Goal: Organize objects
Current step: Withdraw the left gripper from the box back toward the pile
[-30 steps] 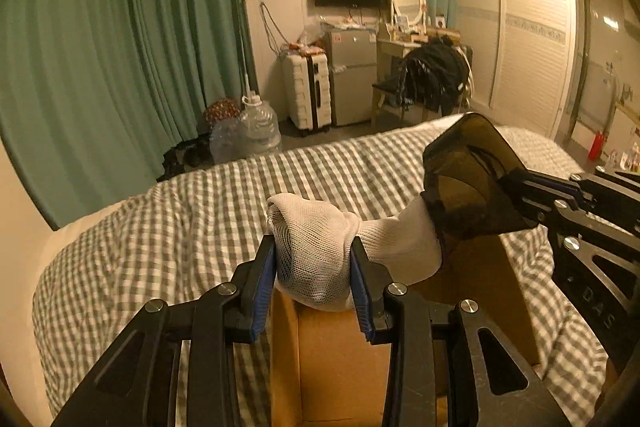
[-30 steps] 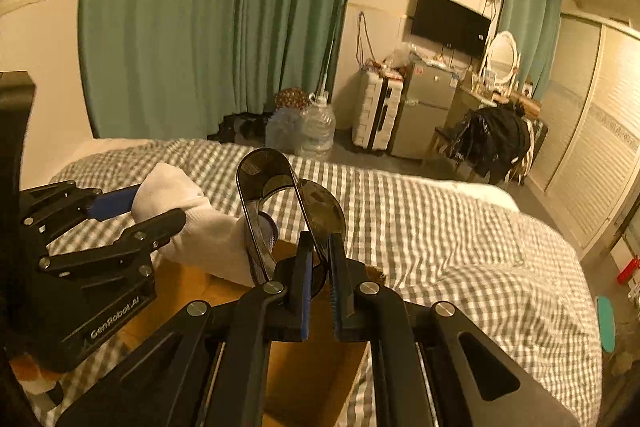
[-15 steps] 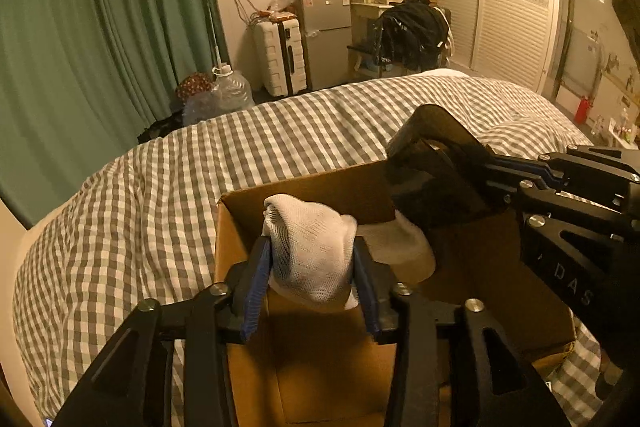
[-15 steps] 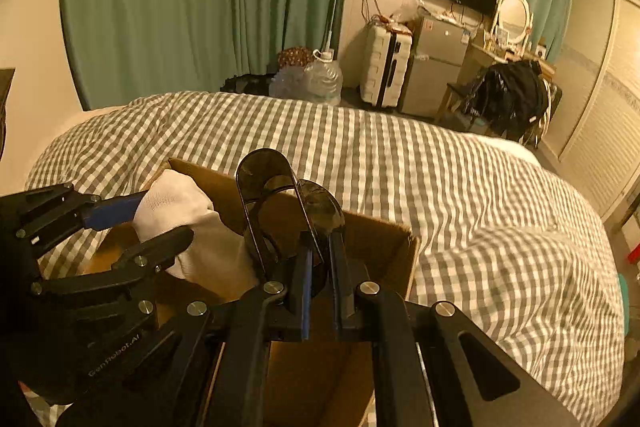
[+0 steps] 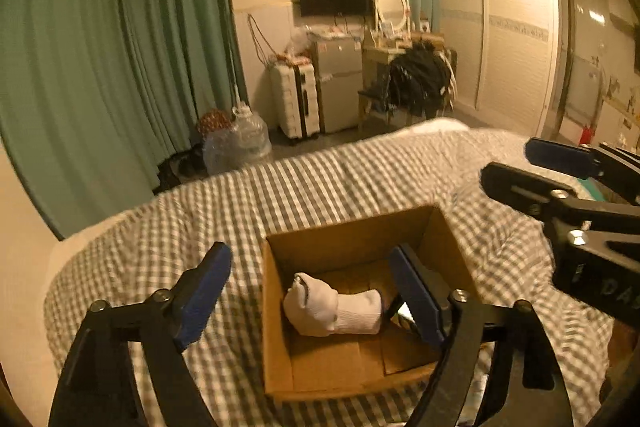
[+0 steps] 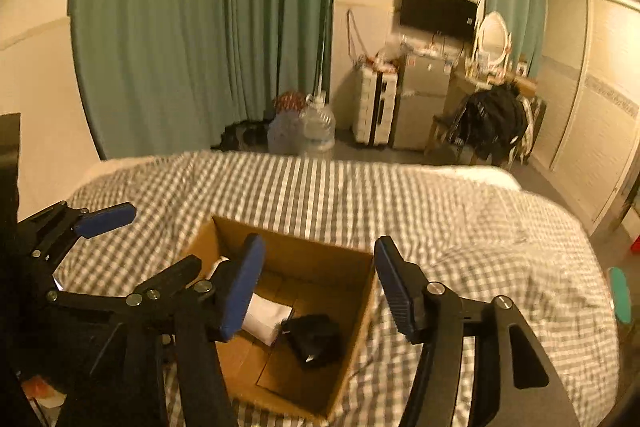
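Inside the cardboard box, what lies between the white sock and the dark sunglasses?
Nothing: in the right wrist view the white sock and dark sunglasses lie right beside each other on the cardboard box floor.

right hand-held gripper (image 6: 318, 283) opening, empty | sock (image 6: 264, 315), sunglasses (image 6: 316, 341) in box (image 6: 360, 291)

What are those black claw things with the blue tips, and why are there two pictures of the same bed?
They are two grabbing tools, one in each of a person's hands. Each carries a small camera looking along its two fingers, so you get one picture from each. The left gripper and the right gripper are both opening now, with nothing between their blue pads. Below them an open brown cardboard box sits on a bed with a grey-and-white checked cover. Inside the box lie a rolled white sock and a dark black object that I cannot identify. So nothing is being held.
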### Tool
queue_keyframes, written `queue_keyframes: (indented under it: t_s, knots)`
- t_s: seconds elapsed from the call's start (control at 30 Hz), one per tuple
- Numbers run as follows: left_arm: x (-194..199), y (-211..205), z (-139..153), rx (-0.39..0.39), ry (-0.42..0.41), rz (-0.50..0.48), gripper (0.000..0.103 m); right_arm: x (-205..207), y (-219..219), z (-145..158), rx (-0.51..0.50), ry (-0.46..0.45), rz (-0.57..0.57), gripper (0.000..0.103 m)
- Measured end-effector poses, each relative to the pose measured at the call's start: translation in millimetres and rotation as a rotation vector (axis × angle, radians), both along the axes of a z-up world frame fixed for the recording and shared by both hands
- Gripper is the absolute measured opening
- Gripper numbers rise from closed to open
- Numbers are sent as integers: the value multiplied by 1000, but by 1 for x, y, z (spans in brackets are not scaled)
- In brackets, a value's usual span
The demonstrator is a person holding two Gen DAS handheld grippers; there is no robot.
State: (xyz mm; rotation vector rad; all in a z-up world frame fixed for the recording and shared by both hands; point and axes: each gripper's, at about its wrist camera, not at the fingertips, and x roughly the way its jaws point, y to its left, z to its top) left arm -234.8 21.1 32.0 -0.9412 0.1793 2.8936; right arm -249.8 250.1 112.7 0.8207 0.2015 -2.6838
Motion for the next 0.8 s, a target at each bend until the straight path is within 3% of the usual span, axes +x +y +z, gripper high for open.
queue_keyframes:
  t_s: [0.23, 0.43, 0.6, 0.8]
  knots:
    - [56, -9, 58, 16, 78, 31, 99, 73, 11, 76, -20, 111, 25, 71]
    - [116, -17, 83, 20, 124, 53, 102, 138, 18, 110, -23, 163, 72, 83]
    - [153, -24, 77, 12, 121, 90, 103, 185, 24, 108, -2, 163, 100, 87]
    - [181, -34, 33, 4, 82, 157, 103, 220, 30, 70, 35, 113, 127, 87]
